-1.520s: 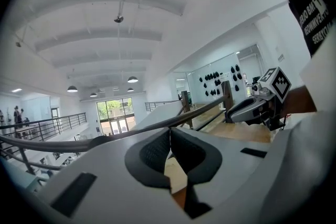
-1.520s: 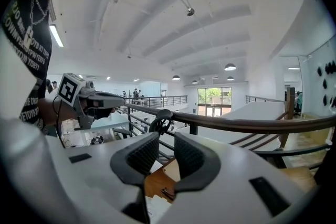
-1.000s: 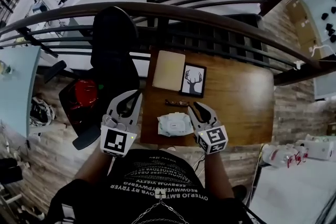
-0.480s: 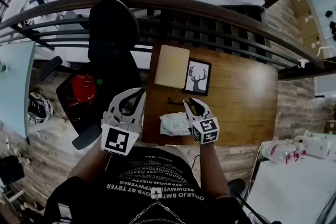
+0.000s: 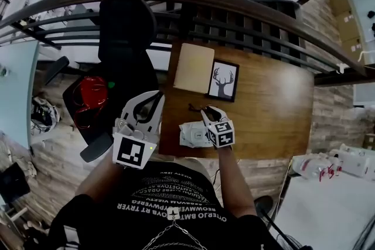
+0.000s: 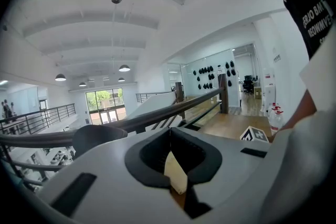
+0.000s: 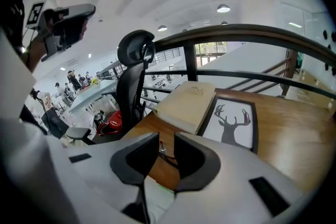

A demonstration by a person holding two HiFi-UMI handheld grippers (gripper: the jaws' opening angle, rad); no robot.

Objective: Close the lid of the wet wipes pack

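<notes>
Head view: the wet wipes pack [image 5: 192, 134] lies at the table's [image 5: 275, 114] near edge. The right tool [image 5: 208, 113] hangs over the pack's right end, and the left tool [image 5: 153, 98] is well left of the pack, off the table. Closing the lid likely wants a straight downward press on its free edge, so the light pack doesn't slide.

Left gripper view: the left tool's [image 6: 169, 131] jaws are pressed together and empty; no pack shows.

Right gripper view: the right tool's [image 7: 166, 140] jaws stand spread, pinching nothing, with the pack [image 7: 156, 194] just beneath them.

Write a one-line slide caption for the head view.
Open right gripper over the wet wipes pack on a wooden table; shut left gripper held to its left.
</notes>
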